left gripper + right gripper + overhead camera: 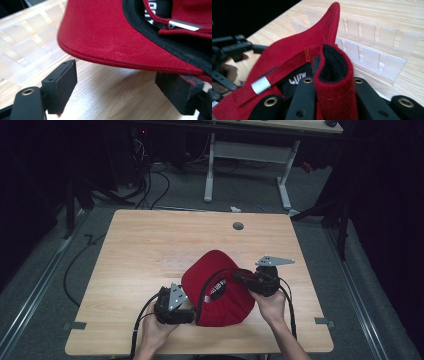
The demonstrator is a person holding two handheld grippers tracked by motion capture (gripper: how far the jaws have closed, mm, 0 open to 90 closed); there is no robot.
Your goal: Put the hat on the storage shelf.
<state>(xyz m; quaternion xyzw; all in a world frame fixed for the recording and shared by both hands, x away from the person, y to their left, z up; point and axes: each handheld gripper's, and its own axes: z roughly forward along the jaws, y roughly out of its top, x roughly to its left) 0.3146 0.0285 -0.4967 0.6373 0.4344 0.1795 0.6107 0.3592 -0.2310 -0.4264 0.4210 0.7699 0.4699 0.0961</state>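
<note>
The right gripper's (332, 100) fingers (303, 100) are clenched on a fold of the red cap (220, 287), pinching the rim so that red cloth and black lining bulge up between them in the right gripper view. The left gripper's (125, 87) fingers (61, 85) are released: they stand wide apart with the cap's brim hanging just above them, one pad below the brim's left part, the other under its right end, where it may just touch the cloth.

The cap sits over the near middle of the wooden table (150, 250), between the two hands, its opening turned towards the person so that the black sweatband and a label with white letters show. A red strap with a small silver metal tip (260, 85) lies across the opening. In the high view the right gripper (252, 280) meets the cap from the right side, and the left gripper (187, 307) sits at its lower left edge.

A clear plastic slotted rack (372, 50) lies on the table just beyond the cap. Farther back, a small round grey cap (238, 226) sits in the tabletop, and a white-legged desk (250, 155) stands on the floor behind, with cables beside it.
</note>
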